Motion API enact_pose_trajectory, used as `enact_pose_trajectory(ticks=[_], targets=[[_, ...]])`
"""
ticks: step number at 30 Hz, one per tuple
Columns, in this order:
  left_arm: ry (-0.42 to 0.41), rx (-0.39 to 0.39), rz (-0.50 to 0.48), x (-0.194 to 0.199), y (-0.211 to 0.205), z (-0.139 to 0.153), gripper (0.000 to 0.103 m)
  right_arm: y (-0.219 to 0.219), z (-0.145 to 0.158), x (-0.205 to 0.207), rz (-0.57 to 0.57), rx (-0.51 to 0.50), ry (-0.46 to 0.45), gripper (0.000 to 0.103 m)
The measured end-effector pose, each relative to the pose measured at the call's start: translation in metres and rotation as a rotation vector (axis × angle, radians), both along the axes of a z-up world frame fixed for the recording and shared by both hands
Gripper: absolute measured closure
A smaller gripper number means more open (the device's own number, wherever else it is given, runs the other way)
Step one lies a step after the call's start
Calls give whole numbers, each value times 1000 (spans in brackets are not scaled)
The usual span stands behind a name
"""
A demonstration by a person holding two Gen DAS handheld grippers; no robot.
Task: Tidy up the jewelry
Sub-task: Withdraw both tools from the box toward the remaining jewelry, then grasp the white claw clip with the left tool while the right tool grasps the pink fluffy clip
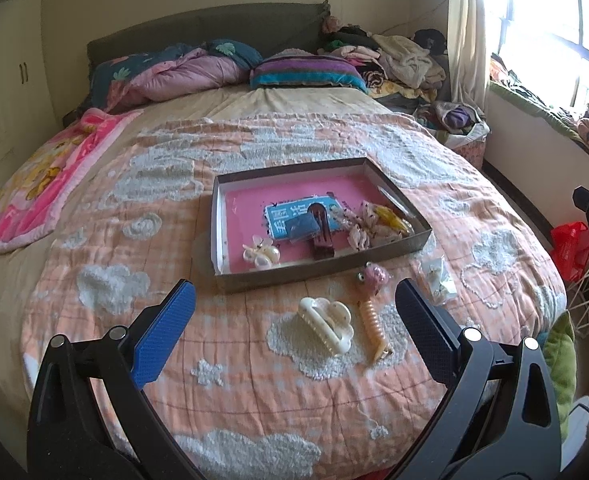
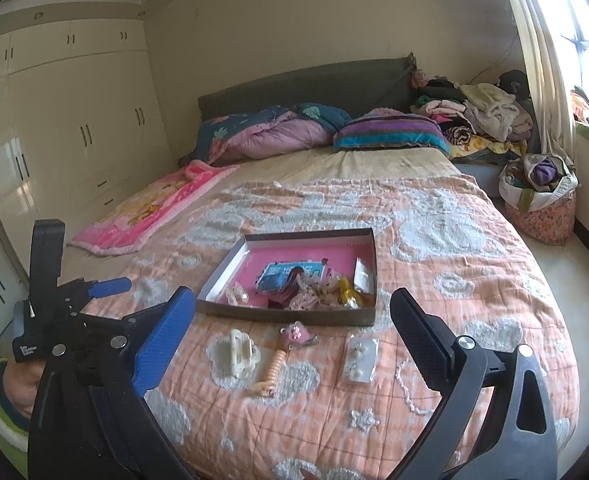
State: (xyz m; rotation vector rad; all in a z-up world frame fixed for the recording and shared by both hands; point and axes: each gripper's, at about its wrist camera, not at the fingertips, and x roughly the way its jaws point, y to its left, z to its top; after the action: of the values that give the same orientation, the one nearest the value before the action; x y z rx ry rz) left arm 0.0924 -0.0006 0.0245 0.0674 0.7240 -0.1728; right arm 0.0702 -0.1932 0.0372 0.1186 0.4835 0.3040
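A shallow box with a pink floor [image 1: 294, 188] [image 2: 294, 254] lies on the bed and holds a pearl clip [image 1: 260, 254], a brown clip [image 1: 320, 232], a blue card and frilly hair pieces. In front of it lie a white claw clip [image 1: 328, 324] [image 2: 242, 352], a pink-headed spiral clip [image 1: 370, 312] [image 2: 282, 356] and a small clear packet of earrings [image 1: 440, 280] [image 2: 360, 358]. My left gripper [image 1: 294, 312] is open and empty above the white clip. My right gripper [image 2: 294, 320] is open and empty, hovering above the loose pieces. The left gripper shows at the left of the right wrist view [image 2: 106, 286].
The bed wears an orange quilt [image 1: 254, 380] with white cloud patches. A pink blanket [image 1: 46, 184] lies at the left, pillows and piled clothes at the head. A basket of clothes [image 2: 542, 200] stands on the floor at the right, wardrobes at the left.
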Motion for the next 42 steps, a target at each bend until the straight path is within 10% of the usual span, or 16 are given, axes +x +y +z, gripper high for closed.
enact_pose_trajectory(ticks=[42], targets=[[205, 0, -32, 19, -2, -103, 10, 30, -97, 49, 83, -60, 229, 5]])
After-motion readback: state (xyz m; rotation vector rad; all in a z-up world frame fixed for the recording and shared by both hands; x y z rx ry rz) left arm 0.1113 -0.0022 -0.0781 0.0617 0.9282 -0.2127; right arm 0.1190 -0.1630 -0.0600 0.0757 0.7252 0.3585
